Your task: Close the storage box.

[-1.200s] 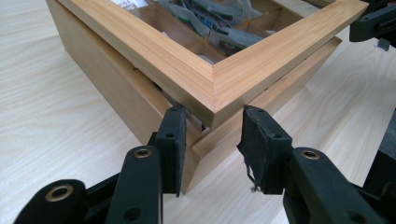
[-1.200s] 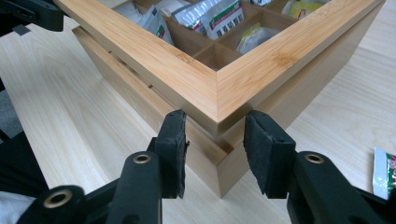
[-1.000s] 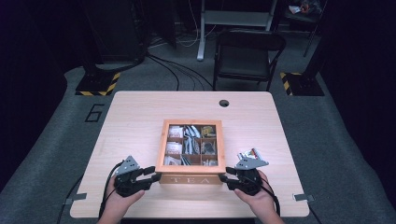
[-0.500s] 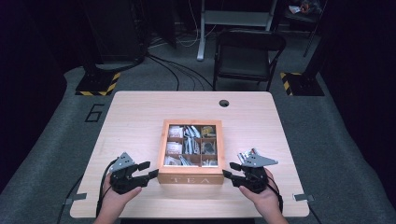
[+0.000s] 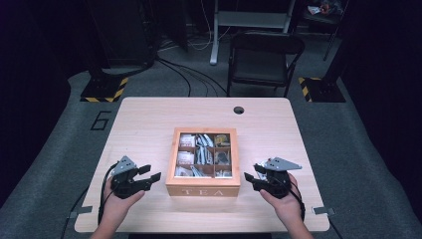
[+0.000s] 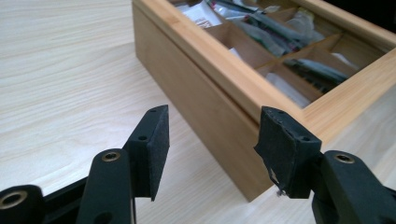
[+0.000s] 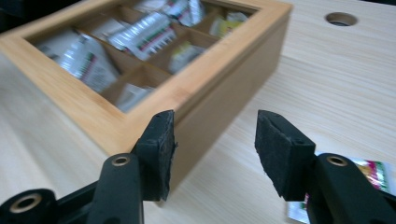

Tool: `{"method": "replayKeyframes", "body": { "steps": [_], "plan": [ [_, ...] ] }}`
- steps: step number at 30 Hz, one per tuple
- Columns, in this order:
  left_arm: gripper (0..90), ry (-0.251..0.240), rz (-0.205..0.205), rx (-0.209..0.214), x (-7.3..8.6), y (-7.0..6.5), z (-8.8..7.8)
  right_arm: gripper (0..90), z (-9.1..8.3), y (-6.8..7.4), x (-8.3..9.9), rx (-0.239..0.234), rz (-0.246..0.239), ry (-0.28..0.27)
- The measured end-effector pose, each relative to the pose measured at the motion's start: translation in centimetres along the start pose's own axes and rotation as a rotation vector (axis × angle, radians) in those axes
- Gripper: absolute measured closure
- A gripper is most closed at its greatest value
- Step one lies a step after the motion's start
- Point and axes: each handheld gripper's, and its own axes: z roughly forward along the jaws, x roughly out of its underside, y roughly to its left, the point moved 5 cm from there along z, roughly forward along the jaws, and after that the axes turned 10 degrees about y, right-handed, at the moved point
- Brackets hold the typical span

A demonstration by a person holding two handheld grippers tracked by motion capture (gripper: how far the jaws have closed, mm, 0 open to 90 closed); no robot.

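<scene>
A wooden tea box (image 5: 203, 185) marked TEA stands at the table's middle, and through its framed top I see compartments with several tea packets. My left gripper (image 5: 151, 173) is a little left of the box's front left corner. It is open and its jaws have just been opening, with nothing between them. In the left gripper view the left gripper (image 6: 212, 135) faces the corner of the box (image 6: 210, 98). My right gripper (image 5: 252, 173) is just right of the front right corner. It too is open, jaws just opening, and holds nothing. The right gripper (image 7: 215, 140) looks along the side of the box (image 7: 224, 98).
A loose tea packet (image 7: 373, 172) lies on the table by the right gripper's right jaw. There is a round cable hole (image 5: 239, 110) in the table's far right part. A black chair (image 5: 263, 59) stands behind the table (image 5: 144, 124). Bare wood lies to both sides of the box.
Both grippers have drawn away sideways from the box's front corners, the left one leftward and the right one rightward. Their jaws stand wider than before. The box has not moved.
</scene>
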Motion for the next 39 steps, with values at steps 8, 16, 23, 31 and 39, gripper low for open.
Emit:
{"method": "replayKeyframes", "body": {
  "steps": [8, 16, 23, 31, 39],
  "plan": [
    [41.0, -0.001, -0.015, -0.029, 0.7, 1.0, 0.4, 43.9, 0.5, -1.0, 0.9, 0.039, 0.019, 0.009],
    [40.5, 0.018, -0.014, -0.063, 1.6, 2.0, 0.9, 42.7, 1.1, -1.6, 1.8, 0.063, 0.02, 0.033],
    [39.4, 0.037, -0.021, -0.056, 2.1, 2.4, 1.6, 43.8, 1.9, -2.0, 2.6, 0.061, 0.004, 0.058],
    [39.4, 0.06, -0.033, -0.054, 2.8, 2.9, 2.3, 43.8, 3.0, -2.9, 3.2, 0.054, 0.058, 0.083],
    [39.4, 0.081, -0.029, -0.05, 3.0, 2.9, 2.9, 42.4, 3.3, -3.2, 3.5, 0.059, 0.059, 0.099]
  ]
}}
